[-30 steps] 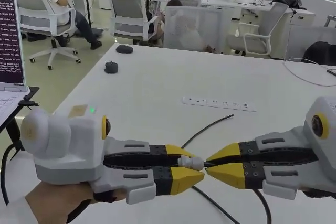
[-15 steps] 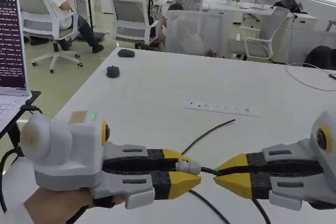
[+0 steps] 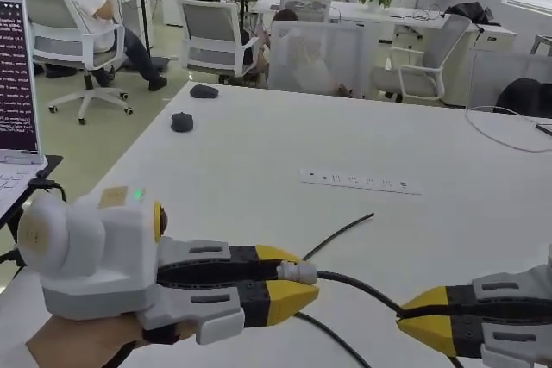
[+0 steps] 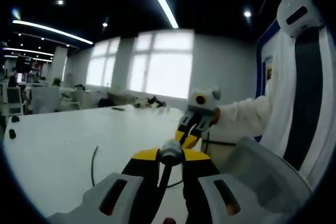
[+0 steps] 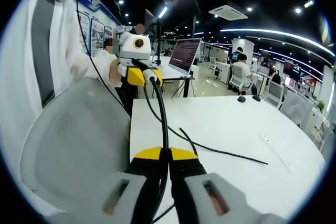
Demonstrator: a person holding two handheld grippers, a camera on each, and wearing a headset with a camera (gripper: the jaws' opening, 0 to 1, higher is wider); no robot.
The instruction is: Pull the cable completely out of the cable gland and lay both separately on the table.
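Spanning the head view, the broad white table (image 3: 259, 144) lies under both tools. The grey-and-yellow left gripper (image 3: 306, 277) hangs above the table's near edge, its jaws clamped on the task's fitting. The matching right gripper (image 3: 403, 314) sits well apart from it, jaws pinched on the lead. A long white power strip (image 3: 358, 183) rests farther back. The thin black cable (image 3: 362, 285) runs between the two grippers, threaded through the small pale round cable gland (image 3: 296, 271), with a loose length trailing on the tabletop.
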